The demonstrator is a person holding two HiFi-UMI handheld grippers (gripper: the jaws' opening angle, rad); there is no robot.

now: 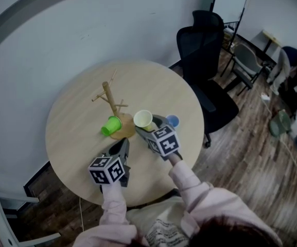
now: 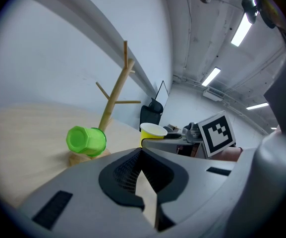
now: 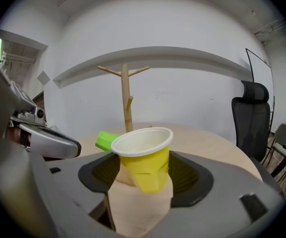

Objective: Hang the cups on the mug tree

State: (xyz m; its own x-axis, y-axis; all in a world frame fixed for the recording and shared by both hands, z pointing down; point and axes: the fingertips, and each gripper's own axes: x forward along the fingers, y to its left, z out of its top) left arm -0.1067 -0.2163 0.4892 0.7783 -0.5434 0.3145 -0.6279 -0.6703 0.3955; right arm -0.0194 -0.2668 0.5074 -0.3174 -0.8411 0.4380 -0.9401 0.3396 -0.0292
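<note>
Now we have the yellow cup (image 3: 145,166) upright, mouth up, clamped in our right tool (image 3: 146,175) over the tabletop (image 1: 76,118) near the mug tree (image 1: 109,100). Our left tool (image 2: 142,153), clenched and empty, slopes gently downward.

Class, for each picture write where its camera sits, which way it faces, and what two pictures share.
Head view: on the person's head, facing steeply down at the table and mug tree; sleeves, left hand-held gripper and right hand-held gripper show.
Left gripper view: on the left hand-held gripper, facing the green cup past its closed, empty jaws.
Right gripper view: on the right hand-held gripper, facing the tree past the yellow cup in its jaws.
Shared: both gripper views show tree, green cup, yellow cup.
</note>
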